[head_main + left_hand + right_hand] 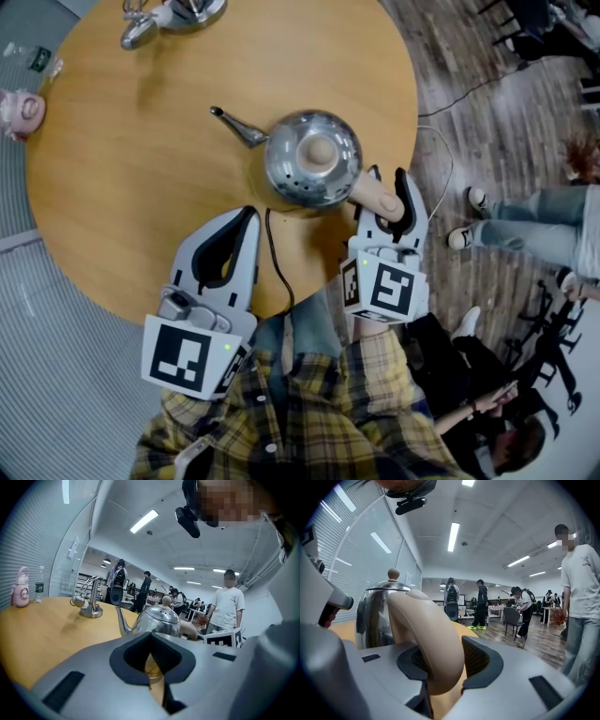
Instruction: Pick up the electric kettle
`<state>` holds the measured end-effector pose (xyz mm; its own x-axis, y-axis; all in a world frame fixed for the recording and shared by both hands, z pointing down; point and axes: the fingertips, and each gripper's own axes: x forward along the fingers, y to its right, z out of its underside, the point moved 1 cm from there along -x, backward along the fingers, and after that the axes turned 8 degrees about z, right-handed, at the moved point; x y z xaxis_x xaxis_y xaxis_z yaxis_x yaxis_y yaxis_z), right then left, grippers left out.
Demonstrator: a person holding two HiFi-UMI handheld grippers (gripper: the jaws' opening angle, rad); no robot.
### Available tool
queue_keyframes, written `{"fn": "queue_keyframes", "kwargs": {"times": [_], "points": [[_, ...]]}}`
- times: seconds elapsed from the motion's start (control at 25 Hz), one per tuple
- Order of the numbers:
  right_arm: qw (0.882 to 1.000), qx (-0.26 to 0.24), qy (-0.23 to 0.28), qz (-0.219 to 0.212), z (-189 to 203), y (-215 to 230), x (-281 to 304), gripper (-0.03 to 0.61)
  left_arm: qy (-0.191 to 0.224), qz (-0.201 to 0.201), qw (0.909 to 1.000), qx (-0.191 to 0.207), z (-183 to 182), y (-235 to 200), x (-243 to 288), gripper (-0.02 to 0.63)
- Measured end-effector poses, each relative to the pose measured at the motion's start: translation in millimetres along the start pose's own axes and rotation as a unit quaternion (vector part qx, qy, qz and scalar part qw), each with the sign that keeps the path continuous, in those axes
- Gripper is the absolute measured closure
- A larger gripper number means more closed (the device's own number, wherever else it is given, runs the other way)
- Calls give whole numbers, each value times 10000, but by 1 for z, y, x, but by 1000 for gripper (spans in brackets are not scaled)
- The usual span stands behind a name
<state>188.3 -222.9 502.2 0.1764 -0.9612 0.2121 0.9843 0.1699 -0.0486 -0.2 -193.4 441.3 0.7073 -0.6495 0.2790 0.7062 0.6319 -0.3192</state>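
The kettle [309, 159] stands near the middle of the round table [141, 187], spout to the left and its beige handle [378, 197] toward the person. The right claw [387, 183] is clenched on that handle, a pad at each flank as far as its own view shows, with the bright body just beyond. The left claw [246, 217] is closed on nothing and hangs over the table's near edge, beside the kettle but apart from it. The kettle has not yet left the table, so the lift is the step in hand. To my mind it calls for a firm squeeze first, since the handle looks smooth and curved and may turn between the pads. The weight sits out ahead of the grip, so the spout will likely dip. A slow, straight rise with the wrist held level should answer that. A black cord [277, 267] runs from under the kettle toward the table's near edge, between the two claws. It may drag or snag, and whether a separate base sits beneath cannot be seen. As for writing, little can be read. The claws' cubes [389, 286] carry only black square markers, and the kettle shows no brand. A pink bottle [19, 111] and a green-labelled water bottle [40, 584] at the far left are too small to read.
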Motion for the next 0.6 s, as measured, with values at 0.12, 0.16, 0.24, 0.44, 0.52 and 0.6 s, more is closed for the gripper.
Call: {"fn": "queue_keyframes", "kwargs": {"times": [0.12,0.16,0.24,0.44,0.52,0.6], "points": [[10000,38,-16,29,1,-4,5,461,11,-22,10000,-17,1,-2,0,611],[10000,57,-21,63,2,-5,6,489,14,-30,10000,-23,2,-3,0,611],[9998,153,-25,143,1,-4,8,519,19,-45,10000,-29,2,-4,0,611],[9993,308,29,188,-1,-1,8,529,43,-74,10000,-41,0,-4,-1,611],[9992,361,58,185,-2,0,8,531,54,-86,9999,-48,-1,-4,-2,611],[9988,451,90,182,-2,1,8,531,82,-100,9999,-53,-3,-6,-2,611]]}}
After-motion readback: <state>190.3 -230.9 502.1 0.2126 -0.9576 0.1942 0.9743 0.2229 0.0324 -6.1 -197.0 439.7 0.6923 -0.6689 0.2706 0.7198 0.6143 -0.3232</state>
